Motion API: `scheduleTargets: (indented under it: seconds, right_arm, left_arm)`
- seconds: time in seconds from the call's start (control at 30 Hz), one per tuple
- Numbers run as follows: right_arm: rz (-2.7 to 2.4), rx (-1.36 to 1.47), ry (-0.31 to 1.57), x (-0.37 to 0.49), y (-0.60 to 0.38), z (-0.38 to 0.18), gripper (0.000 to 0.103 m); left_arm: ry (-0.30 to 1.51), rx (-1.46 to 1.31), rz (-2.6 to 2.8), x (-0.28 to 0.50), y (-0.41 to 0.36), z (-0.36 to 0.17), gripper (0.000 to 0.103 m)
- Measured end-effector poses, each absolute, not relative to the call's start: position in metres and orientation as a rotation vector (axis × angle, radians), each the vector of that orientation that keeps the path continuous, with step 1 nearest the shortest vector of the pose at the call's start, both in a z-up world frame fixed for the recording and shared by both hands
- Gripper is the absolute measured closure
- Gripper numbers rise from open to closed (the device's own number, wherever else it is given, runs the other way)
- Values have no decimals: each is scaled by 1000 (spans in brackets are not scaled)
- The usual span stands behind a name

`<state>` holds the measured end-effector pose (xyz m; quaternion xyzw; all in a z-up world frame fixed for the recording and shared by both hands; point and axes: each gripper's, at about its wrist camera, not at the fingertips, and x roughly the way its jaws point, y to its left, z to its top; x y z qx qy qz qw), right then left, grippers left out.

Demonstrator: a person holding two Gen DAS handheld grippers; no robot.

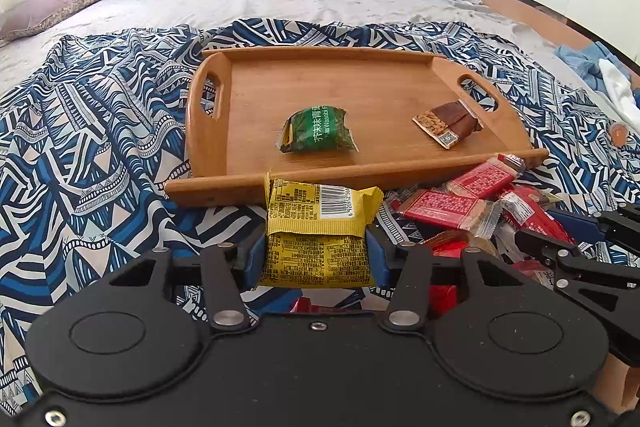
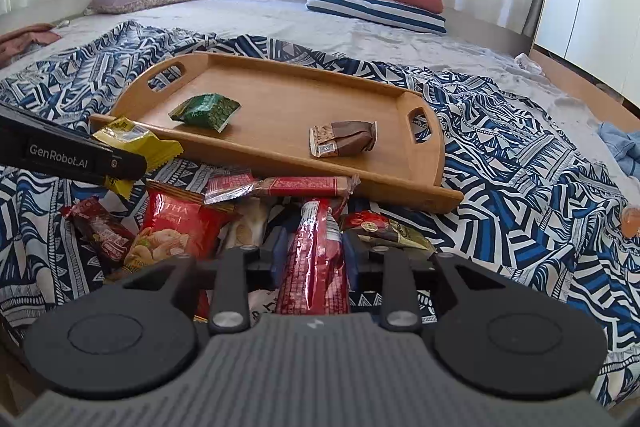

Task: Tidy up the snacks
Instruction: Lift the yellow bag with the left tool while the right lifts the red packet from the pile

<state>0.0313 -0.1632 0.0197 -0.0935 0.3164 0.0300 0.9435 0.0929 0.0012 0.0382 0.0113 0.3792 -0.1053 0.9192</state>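
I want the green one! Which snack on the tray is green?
The green packet mid-tray on the wooden tray; the other snack there, near the handle, is a brown bar.

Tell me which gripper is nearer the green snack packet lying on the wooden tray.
Left, narrowly. The left gripper, shut on a yellow packet, sits just before the tray's near rim below the green packet; the right gripper holds a red packet off to the side.

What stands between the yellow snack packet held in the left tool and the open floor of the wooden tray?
Only the tray's near rim stands between them. The yellow packet, clamped in the left tool, sits just short of it and must clear it. Beyond, the tray floor is bare left of the green packet.
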Motion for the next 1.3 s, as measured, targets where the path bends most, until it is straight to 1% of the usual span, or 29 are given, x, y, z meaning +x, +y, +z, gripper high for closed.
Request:
scheduleTargets:
  seconds: [0.07,0.1,0.13,0.27,0.33,0.53,1.17,1.2,1.23,1.3]
  right_arm:
    - [54,-198,652,34,-161,18,62]
    - [61,-196,661,36,-161,18,54]
    - [68,-192,667,38,-160,18,50]
    - [75,-202,699,47,-154,19,49]
    - [68,-197,717,51,-152,20,66]
    - [65,-165,724,54,-152,24,69]
    - [61,-33,658,36,-179,57,72]
    - [55,-29,652,36,-180,58,76]
    - [48,-26,644,36,-181,60,100]
    - [39,-19,638,36,-184,63,98]
  left_arm:
    - [782,24,-220,93,2,39,55]
    - [784,26,-222,93,2,40,55]
    - [784,30,-224,94,2,40,55]
    - [781,49,-227,94,2,42,55]
    - [779,49,-226,95,2,44,55]
    - [784,29,-217,98,7,47,55]
    - [770,-27,-206,100,14,58,55]
    - [768,-29,-207,101,14,59,55]
    - [765,-32,-207,101,14,60,55]
    - [762,-35,-206,102,14,61,55]
